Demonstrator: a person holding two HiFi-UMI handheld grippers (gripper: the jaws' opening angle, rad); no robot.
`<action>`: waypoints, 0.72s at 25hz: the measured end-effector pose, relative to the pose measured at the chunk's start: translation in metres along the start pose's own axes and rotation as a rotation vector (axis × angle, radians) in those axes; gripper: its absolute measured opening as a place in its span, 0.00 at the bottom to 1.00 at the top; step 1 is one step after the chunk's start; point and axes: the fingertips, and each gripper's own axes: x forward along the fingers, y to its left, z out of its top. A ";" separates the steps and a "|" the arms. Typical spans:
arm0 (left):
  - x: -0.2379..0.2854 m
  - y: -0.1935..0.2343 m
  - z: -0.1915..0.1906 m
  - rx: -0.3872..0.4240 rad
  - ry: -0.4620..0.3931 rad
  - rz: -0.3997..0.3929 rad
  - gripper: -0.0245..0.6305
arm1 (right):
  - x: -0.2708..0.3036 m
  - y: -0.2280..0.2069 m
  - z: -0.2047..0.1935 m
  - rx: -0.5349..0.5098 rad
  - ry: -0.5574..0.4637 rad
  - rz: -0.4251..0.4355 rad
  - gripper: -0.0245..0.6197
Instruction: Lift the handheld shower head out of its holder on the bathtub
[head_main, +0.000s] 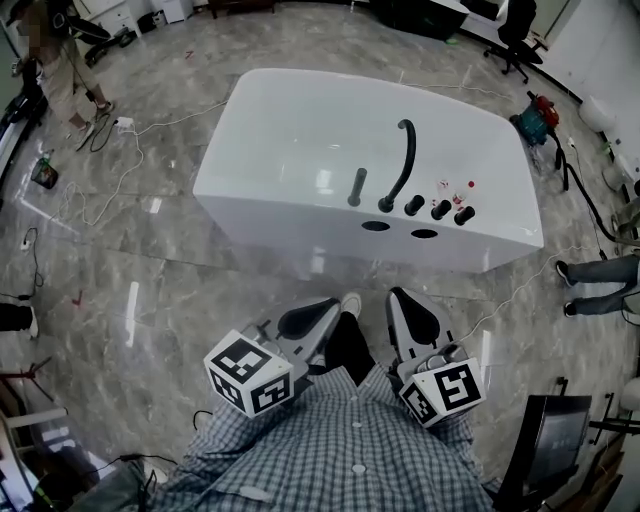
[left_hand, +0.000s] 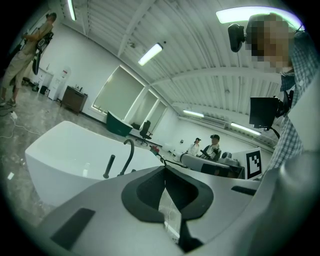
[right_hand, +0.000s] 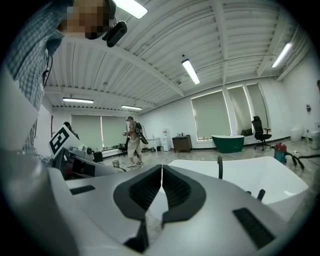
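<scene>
I held the left gripper (head_main: 318, 312) and right gripper (head_main: 405, 305) shut and empty, well short of the bathtub (head_main: 260, 150), where the shower head (head_main: 357, 187) stood upright in its holder, ahead between them, neither clearly nearer.

"Where does the white oval acrylic bathtub (head_main: 290, 140) stand?"

"On the grey marble floor (head_main: 150, 300), ahead of both grippers and well apart from them."

"What is on its near rim?"

"The black stick-shaped handheld shower head (head_main: 357, 187) stands upright at the left. The black curved metal spout (head_main: 402, 160) is just to its right, and three round black knobs (head_main: 440, 209) sit in a row right of that."

"And the grippers?"

"The left gripper (head_main: 333, 305) and right gripper (head_main: 398, 297) are side by side, with a white shoe (head_main: 351, 304) between them."
</scene>
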 end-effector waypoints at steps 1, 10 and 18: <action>0.002 0.003 0.001 0.000 -0.001 0.006 0.05 | 0.004 -0.001 0.000 -0.005 0.002 0.009 0.07; 0.044 0.037 0.020 -0.003 0.006 0.026 0.05 | 0.050 -0.033 0.003 -0.028 0.017 0.041 0.07; 0.103 0.083 0.055 -0.023 0.010 0.085 0.05 | 0.110 -0.111 0.015 0.021 0.046 0.022 0.07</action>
